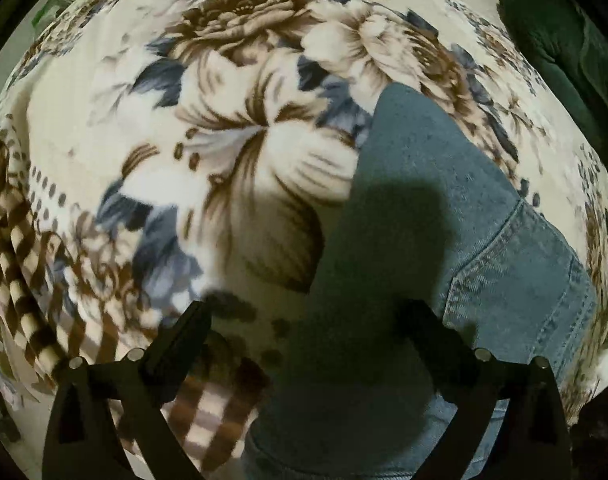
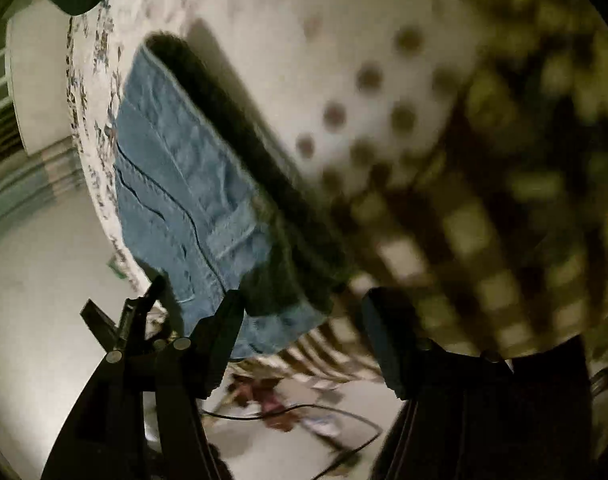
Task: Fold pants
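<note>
The floral blanket (image 1: 224, 128) fills your left wrist view from edge to edge, cream with big brown and grey blooms, and its checked brown border runs down the lower left of the frame. In the right wrist view that same border is a blur across the right half.

The pants (image 1: 443, 208), blue denim, lie flat on the blanket, running from the centre right of the left view down to the bottom edge, a stitched seam showing at the right. In the right wrist view the jeans (image 2: 176, 184) sit in the left-centre of the frame, near the blanket's edge, with pale floor at the lower left.

A dark green cloth (image 1: 563, 48) sits at the upper right of the left view, apart from the denim.

Your left gripper (image 1: 304, 320) is spread wide at the bottom of its frame, holding nothing, one finger over the blanket, the other over shadowed denim. Your right gripper (image 2: 300, 320) is also wide open and empty, low in its frame, beside the denim's near end.

This looks like the reach before a fold. Next, you need both tips down on the edges of the cloth, closing on every layer before you lift.
</note>
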